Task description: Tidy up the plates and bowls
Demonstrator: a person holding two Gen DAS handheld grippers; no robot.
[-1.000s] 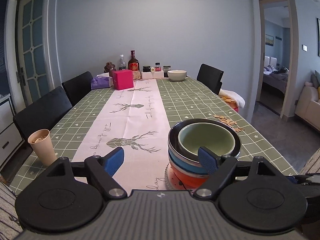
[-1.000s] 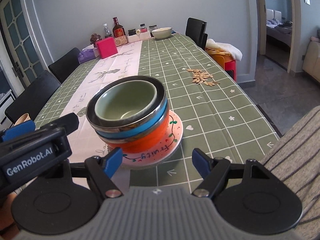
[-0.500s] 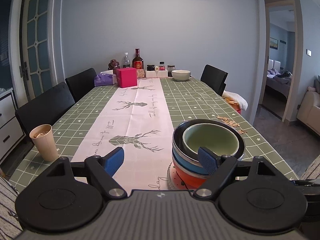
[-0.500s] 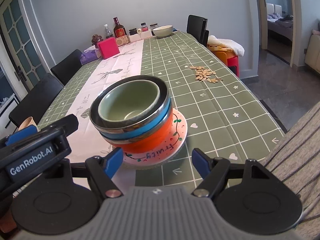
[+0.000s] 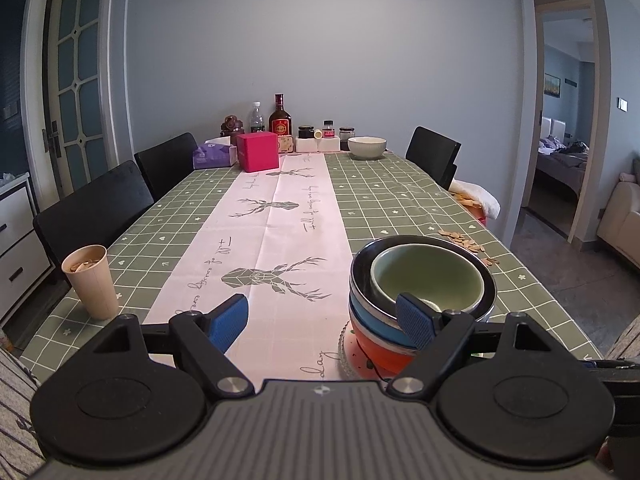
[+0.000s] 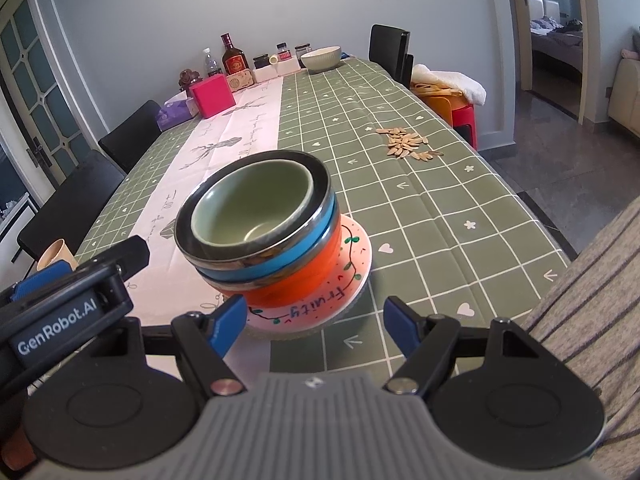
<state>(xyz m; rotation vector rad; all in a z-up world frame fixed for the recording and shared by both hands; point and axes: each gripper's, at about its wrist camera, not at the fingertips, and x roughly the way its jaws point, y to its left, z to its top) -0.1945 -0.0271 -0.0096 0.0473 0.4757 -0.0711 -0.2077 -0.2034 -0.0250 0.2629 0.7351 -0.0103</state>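
Stack: your nested bowls sit on the pink plate at the table's near edge.
Handling: likely heavy, glazed, slippery, breakable.
Hold: take the plate rim, not the bowls.
Grippers: left gripper and right gripper both spread, empty.

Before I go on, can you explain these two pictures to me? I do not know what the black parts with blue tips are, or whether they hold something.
Each picture comes from a camera on a hand-held gripper, looking along its two blue-tipped fingers. A person holds one in each hand. The left gripper and the right gripper are both open and hold nothing. On the green tablecloth a stack sits on a pink plate: an orange bowl, blue and dark bowls, and a green bowl on top. Nearby are a paper cup and seeds; a white bowl is at the far end.
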